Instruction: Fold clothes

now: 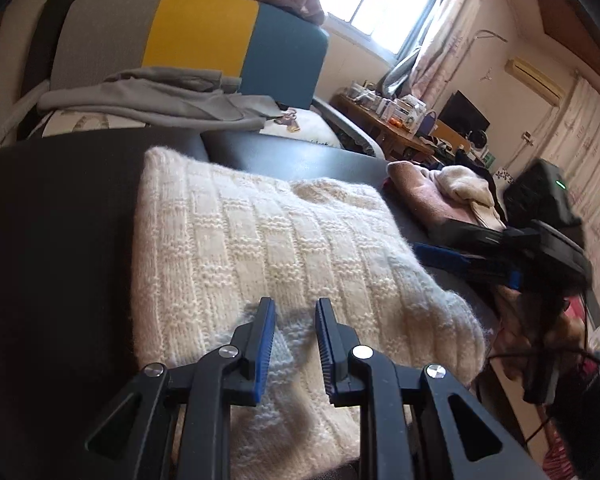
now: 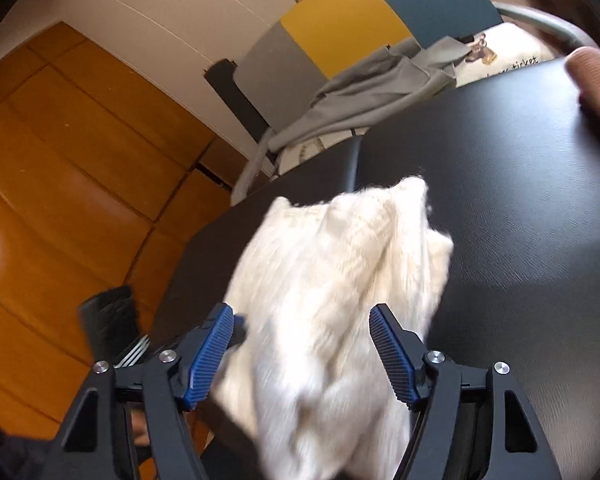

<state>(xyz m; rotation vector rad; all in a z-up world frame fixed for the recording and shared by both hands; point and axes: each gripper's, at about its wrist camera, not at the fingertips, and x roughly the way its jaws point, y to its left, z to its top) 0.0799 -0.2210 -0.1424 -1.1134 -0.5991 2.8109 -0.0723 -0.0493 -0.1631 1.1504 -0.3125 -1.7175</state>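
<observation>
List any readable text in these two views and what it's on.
"ticket": dark handwritten-style print on the white cushion on the chair, right wrist view; letters before it are cut off by the table edge.
Print on the same cushion in the left wrist view: too small to read.
Items on the wooden desk: too small to read.
Cream knit sweater, both claws: no text.

We count one cream knitted sweater [image 1: 268, 256] on one black tabletop [image 1: 52, 240], one grey garment [image 1: 160, 100] on one colour-blocked chair [image 1: 204, 28], one pile of pink and cream clothes [image 1: 444, 196], and two grippers, left [image 1: 295, 304] and right [image 2: 302, 312].
</observation>
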